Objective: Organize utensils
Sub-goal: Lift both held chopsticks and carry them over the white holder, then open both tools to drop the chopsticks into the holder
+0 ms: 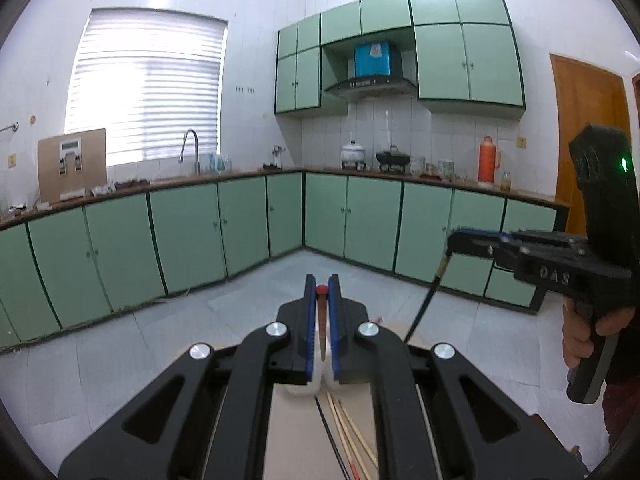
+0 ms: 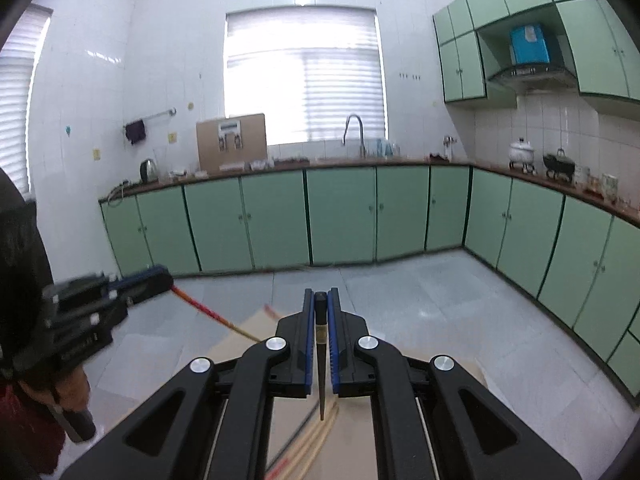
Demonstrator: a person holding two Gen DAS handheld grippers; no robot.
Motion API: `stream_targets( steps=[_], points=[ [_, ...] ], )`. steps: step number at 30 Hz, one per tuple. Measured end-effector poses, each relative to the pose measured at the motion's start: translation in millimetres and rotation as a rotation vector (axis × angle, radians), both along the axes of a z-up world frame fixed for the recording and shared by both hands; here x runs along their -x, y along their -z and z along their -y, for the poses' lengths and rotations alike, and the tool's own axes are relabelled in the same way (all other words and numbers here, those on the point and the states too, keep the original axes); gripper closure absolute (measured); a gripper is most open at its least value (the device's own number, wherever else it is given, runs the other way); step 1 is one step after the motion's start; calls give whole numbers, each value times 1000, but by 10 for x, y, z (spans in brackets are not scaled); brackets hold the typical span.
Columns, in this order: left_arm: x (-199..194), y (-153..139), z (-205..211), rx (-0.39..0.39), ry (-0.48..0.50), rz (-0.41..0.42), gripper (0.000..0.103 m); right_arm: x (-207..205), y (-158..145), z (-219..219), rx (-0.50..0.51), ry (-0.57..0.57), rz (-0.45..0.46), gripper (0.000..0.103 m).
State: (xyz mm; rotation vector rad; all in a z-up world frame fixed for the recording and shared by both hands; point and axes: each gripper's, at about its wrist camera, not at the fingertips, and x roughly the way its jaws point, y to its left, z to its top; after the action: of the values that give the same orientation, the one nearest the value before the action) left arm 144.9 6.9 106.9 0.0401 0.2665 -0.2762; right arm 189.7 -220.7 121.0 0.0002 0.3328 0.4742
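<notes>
The left tool (image 1: 322,294) is closed on a red-tipped chopstick (image 1: 321,320) that hangs down between its fingers, and the right tool (image 2: 320,300) is likewise closed on a dark chopstick (image 2: 321,344), so I judge the sorting only partly done. Several loose chopsticks (image 1: 348,432) lie on the table (image 1: 296,440) below both tools. A white container (image 1: 304,388), perhaps the holder, sits under the left tool, mostly hidden by its fingers, and the loose ones are cut off and blurred in the right view.
</notes>
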Motion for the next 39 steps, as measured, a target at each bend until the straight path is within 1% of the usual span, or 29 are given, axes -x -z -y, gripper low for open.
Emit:
stream_targets(
  steps=[5,9,12,17,18,24,29,30,31,32,34,35,36,37,38,39],
  points=[
    [-312,-73,82,-8,-19,4,98,-396,-227,-18,-5,43,34,97],
    [-616,4,137,-27,-32,-26,98,-709,-163,-21,6,78,30,97],
    [-856,138,158,-33,-34,-73,98,-950,32,-24,21,106,12,97],
    [-1211,408,199,-61,-47,-137,98,-1234,419,14,9,124,-59,97],
    [-1288,418,198,-65,-48,-147,98,-1277,511,30,6,127,-76,97],
    [-1578,705,206,-79,-51,-219,97,-1368,838,33,15,133,-138,97],
    [-1726,914,155,-78,-63,-273,94,-1394,999,36,8,124,-193,96],
    [-1737,938,138,-78,-67,-279,93,-1391,1027,47,10,128,-203,96],
    [-1736,950,118,-74,-72,-277,84,-1380,1044,71,5,134,-207,94],
    [-1728,961,99,-72,-74,-281,72,-1371,1052,76,0,133,-211,94],
    [-1694,956,58,-62,-72,-277,65,-1346,1055,130,-16,141,-217,92],
    [-1678,948,46,-62,-74,-273,63,-1325,1045,173,-29,147,-218,91],
    [-1647,924,20,-61,-78,-265,61,-1307,1025,199,-41,152,-216,87],
    [-1633,906,11,-57,-80,-260,57,-1260,999,249,-57,158,-210,80],
    [-1588,874,-21,-49,-83,-249,54,-1233,980,271,-63,162,-203,77],
    [-1552,853,-34,-45,-86,-239,53,-1180,952,308,-70,171,-191,70]
  ],
)
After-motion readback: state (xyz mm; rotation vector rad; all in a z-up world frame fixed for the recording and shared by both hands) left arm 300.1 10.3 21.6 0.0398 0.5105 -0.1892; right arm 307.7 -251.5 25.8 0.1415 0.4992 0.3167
